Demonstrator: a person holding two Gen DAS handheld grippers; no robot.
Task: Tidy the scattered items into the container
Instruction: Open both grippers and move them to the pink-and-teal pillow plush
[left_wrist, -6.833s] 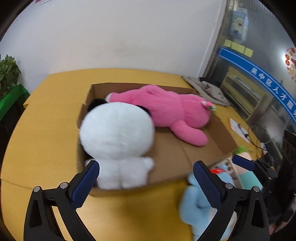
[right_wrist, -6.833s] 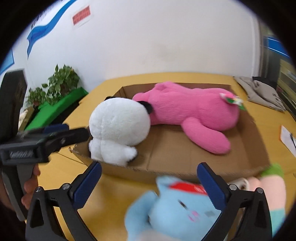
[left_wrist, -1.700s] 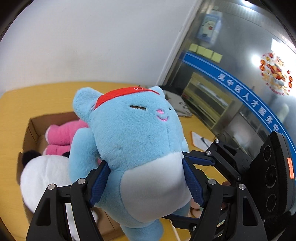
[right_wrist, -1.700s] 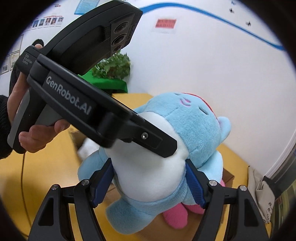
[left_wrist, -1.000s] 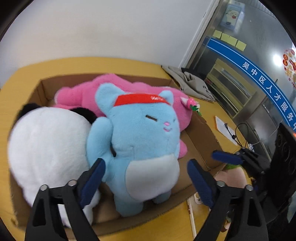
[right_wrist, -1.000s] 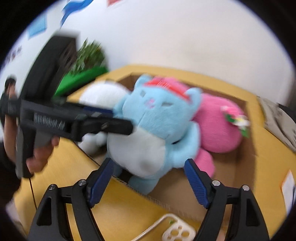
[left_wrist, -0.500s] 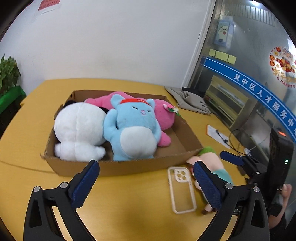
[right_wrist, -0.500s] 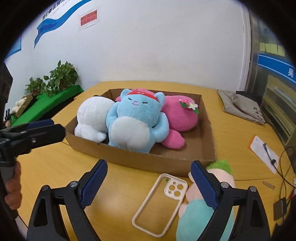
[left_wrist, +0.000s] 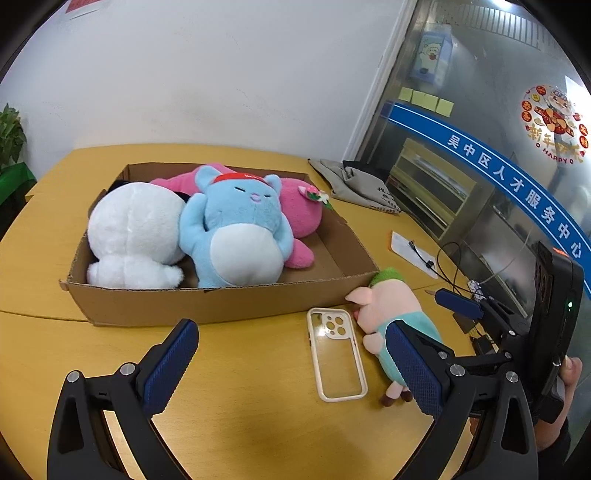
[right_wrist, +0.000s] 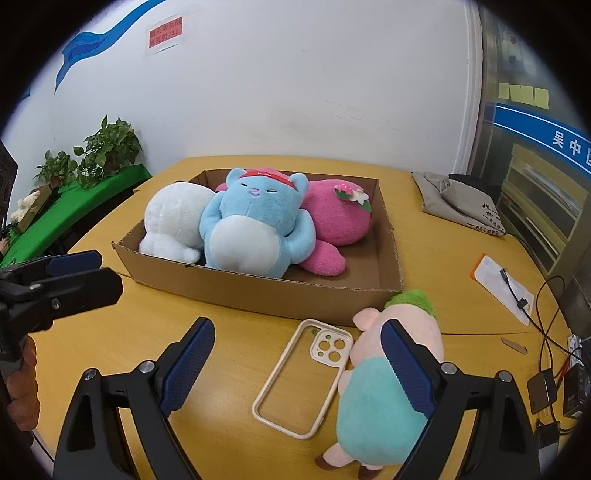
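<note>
A shallow cardboard box (left_wrist: 207, 306) (right_wrist: 258, 291) on the yellow table holds a white plush (left_wrist: 136, 229) (right_wrist: 177, 218), a blue cat plush (left_wrist: 240, 236) (right_wrist: 255, 225) and a pink plush (left_wrist: 299, 214) (right_wrist: 340, 218). On the table in front of the box's right corner lie a pig plush in a teal shirt (left_wrist: 388, 314) (right_wrist: 380, 387) and a cream phone case (left_wrist: 336, 354) (right_wrist: 306, 373). My left gripper (left_wrist: 291, 369) is open and empty, above the table in front of the box. My right gripper (right_wrist: 299, 365) is open and empty over the phone case, its right finger over the pig.
A grey cloth bag (left_wrist: 362, 184) (right_wrist: 461, 203) lies at the back right. A paper with a cable (left_wrist: 413, 251) (right_wrist: 506, 284) and black chargers (right_wrist: 554, 391) lie on the right. Green plants (right_wrist: 96, 151) stand left of the table.
Both grippers let go of the blue cat plush in the box, opened and drew back towards the table's front. Over the last half second they edged closer to the phone case and pig.
</note>
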